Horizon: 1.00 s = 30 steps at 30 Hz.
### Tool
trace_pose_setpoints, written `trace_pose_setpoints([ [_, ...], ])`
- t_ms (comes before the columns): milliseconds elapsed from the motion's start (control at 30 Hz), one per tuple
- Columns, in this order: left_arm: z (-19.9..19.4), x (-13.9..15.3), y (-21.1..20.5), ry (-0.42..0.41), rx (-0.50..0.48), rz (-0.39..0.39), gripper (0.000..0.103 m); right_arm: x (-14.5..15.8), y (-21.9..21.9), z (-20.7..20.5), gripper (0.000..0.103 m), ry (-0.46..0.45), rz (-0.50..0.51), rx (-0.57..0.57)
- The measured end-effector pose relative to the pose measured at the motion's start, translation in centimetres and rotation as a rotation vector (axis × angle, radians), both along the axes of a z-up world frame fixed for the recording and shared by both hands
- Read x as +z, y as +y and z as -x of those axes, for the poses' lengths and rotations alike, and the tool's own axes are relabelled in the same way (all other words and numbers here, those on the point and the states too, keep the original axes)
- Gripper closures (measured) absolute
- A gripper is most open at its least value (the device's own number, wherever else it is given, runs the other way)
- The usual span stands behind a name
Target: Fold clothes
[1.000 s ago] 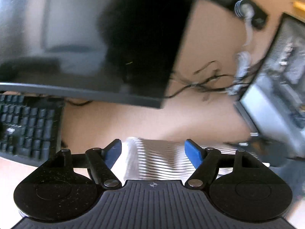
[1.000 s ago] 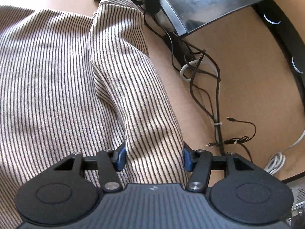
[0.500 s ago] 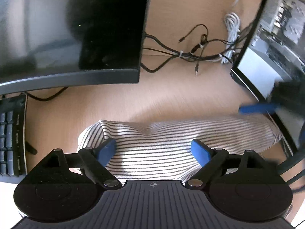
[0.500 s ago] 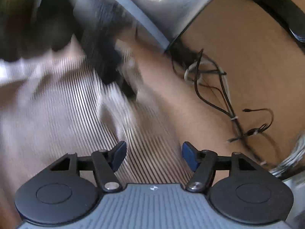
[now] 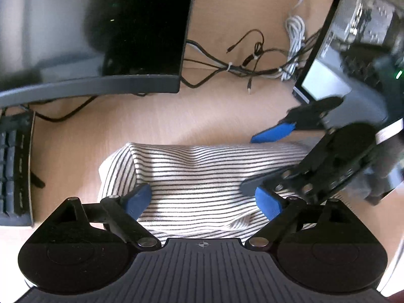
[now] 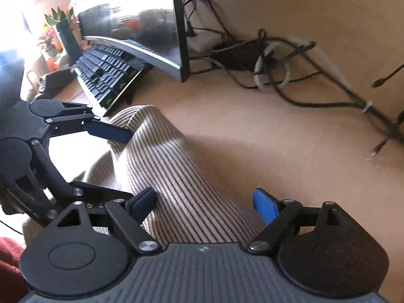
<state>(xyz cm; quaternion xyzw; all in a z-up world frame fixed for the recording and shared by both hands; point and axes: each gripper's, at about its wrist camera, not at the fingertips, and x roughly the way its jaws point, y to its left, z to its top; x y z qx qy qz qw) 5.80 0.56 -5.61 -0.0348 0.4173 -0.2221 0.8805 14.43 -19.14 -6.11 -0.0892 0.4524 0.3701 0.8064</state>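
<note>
- Lying on the counter [image 5: 207, 116] in front of the monitor [image 5: 96, 32], the striped garment [image 5: 202, 176] sits folded.
- Left gripper [image 5: 202, 202] fingers spread wide over it.
- Right gripper [image 6: 204, 202] fingers likewise wide, gripping nothing.

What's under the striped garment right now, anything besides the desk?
Around the striped garment only bare wooden desk shows. Its folded layers hide whatever lies beneath. Both the left gripper and right gripper are open over it.
</note>
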Motion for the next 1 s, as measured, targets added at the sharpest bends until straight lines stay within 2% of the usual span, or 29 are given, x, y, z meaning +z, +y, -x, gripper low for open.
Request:
trace_pose_setpoints([
  [100, 0.2, 0.3, 1.9, 0.048, 0.018, 0.092, 0.010, -1.3, 1.1, -0.2, 0.018, 0.018, 0.029, 0.003],
  [167, 0.8, 0.7, 2.9, 0.055, 0.028, 0.109, 0.010, -1.2, 1.7, 0.8, 0.018, -0.017, 0.070, 0.035],
  [233, 1.4, 1.0, 3.7, 0.061, 0.034, 0.117, 0.010, -0.9, 2.7, 2.3, 0.025, -0.069, 0.106, 0.054],
  [300, 2.0, 1.3, 4.4, 0.064, 0.037, 0.116, 0.010, -0.5, 3.8, 3.9, 0.038, -0.123, 0.141, 0.068],
  [333, 2.2, 1.5, 4.8, 0.064, 0.041, 0.118, 0.009, -0.4, 4.4, 4.7, 0.044, -0.155, 0.160, 0.075],
  [433, 2.7, 2.0, 6.3, 0.056, 0.072, 0.138, 0.009, -0.4, 6.3, 7.8, 0.053, -0.326, 0.258, 0.138],
  [533, 2.6, 2.3, 8.1, 0.060, 0.145, 0.154, 0.009, -0.9, 7.7, 10.6, 0.057, -0.487, 0.361, 0.219],
  [700, 1.6, 2.4, 11.4, 0.114, 0.338, 0.163, 0.009, -2.5, 9.0, 14.0, 0.058, -0.675, 0.514, 0.308],
  [767, 1.4, 2.2, 11.8, 0.137, 0.368, 0.149, 0.009, -3.2, 9.5, 15.1, 0.058, -0.735, 0.564, 0.324],
  [933, 0.4, 1.1, 9.8, 0.194, 0.355, 0.101, 0.009, -5.2, 10.0, 17.6, 0.059, -0.899, 0.687, 0.384],
  [1000, 0.0, 0.6, 9.4, 0.214, 0.377, 0.106, 0.008, -6.4, 9.9, 18.7, 0.059, -0.974, 0.752, 0.426],
])
